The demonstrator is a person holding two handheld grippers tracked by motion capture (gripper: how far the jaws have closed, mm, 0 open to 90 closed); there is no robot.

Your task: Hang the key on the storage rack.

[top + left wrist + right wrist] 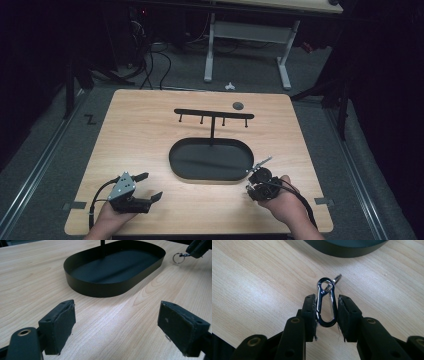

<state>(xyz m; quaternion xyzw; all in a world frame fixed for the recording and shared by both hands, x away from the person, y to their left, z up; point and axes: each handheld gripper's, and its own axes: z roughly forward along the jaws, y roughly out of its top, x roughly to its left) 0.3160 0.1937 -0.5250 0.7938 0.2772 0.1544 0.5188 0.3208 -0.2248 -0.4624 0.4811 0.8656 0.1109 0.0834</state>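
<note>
Close up, right gripper (327,312) clamped on a black carabiner (325,303) with a small key ring (337,278), held just above the wooden table (145,145) beside the black oval tray (210,159); left gripper (117,325) jaws wide apart, holding nothing

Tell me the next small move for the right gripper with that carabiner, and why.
Probably lift the right gripper toward the hook rack: its jaws pinch the carabiner, its ring points forward, the hooks hang bare, and the left gripper rests open.

Table lit; surroundings dark, perhaps underexposed.
</note>
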